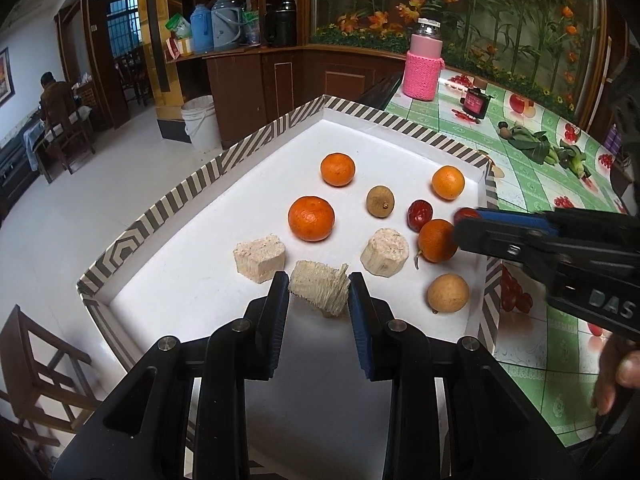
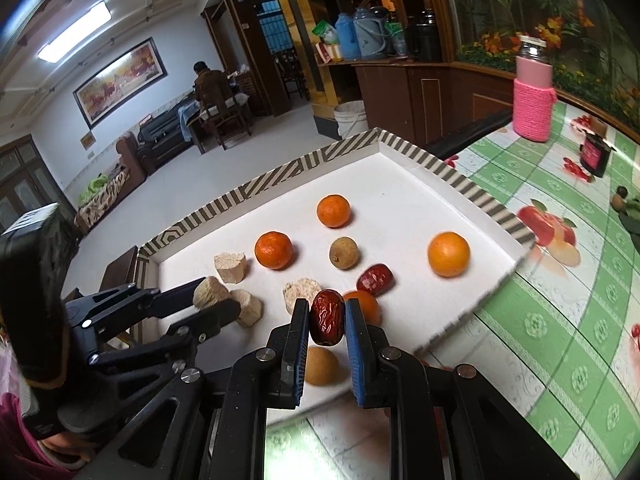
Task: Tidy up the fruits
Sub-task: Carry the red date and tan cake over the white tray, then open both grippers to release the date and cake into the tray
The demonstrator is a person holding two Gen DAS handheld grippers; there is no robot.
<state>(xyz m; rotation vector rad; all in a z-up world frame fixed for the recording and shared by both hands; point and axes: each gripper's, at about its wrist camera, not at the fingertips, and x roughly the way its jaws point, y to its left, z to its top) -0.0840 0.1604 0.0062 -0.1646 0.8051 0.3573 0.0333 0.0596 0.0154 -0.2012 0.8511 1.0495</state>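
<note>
The worktop point(image 1: 532, 360) has a green fruit-picture cloth. The left gripper point(image 1: 319, 286) squeezes a pale chunk point(image 1: 318, 288); the right gripper point(image 2: 327, 314) squeezes a red date point(image 2: 328, 317), marked "DAS".

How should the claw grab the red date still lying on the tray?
Pinch the lying red date across its narrow middle, coming from above. It lies flat and is longer than wide, so its sides fit between the pads. An orange sits close beside it, so go carefully.

The right gripper's fingers point(image 2: 298, 332) hide part of a tan fruit point(image 2: 322, 366) — and most of one orange point(image 2: 366, 304) (behind the date).
</note>
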